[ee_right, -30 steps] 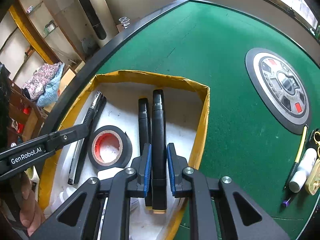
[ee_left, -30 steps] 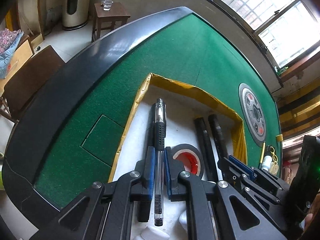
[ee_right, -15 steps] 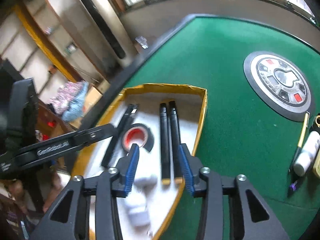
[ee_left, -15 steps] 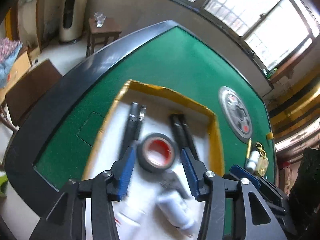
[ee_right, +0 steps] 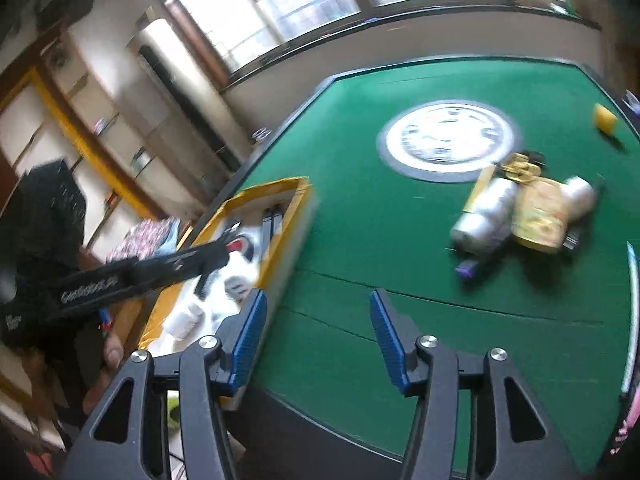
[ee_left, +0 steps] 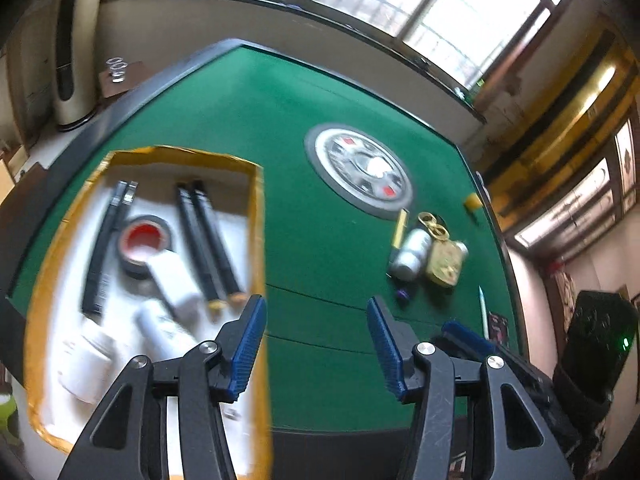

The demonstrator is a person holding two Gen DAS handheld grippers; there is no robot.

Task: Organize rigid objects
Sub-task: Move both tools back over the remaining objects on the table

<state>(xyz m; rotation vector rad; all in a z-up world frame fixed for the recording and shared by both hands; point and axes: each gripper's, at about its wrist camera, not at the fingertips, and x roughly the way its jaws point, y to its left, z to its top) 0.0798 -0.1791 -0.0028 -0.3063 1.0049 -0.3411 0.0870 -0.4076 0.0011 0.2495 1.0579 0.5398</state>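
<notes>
The desk (ee_left: 320,208), a broad green felt top with a dark rim, filled most of both views, with a round grey-and-silver disc (ee_left: 362,170) set in its middle. On its left part sat a box (ee_left: 256,216) with yellow-taped walls and a white floor. The left claw (ee_left: 316,344) hung above the near edge of the desk, just right of the box wall, tilted down toward the felt; its blue-padded fingers (ee_left: 248,344) stood wide apart with nothing between them. The right claw (ee_right: 316,340) was held likewise over the near edge, also spread wide and empty, aimed across the felt with the box off to its left. In the right wrist view the left claw's black body crossed in front of the box.

Inside the box lay three white bottles (ee_left: 174,276) toward the near end, a roll of black tape (ee_left: 144,240) with a red core, two black markers (ee_left: 208,240) side by side along the right wall, and two pens (ee_left: 106,240) side by side along the left.

Right of the disc, well apart from the box, a small cluster lay on the felt: a silver-white bottle (ee_left: 412,252), touching it a gold tin (ee_left: 444,260), gold scissors (ee_left: 434,224) beyond them, and a yellow pen (ee_left: 400,224) at the bottle's left. A thin white pen (ee_left: 483,312) lay nearer the right edge, and a small yellow object (ee_left: 473,201) farther off; motion blur hid what it was.
</notes>
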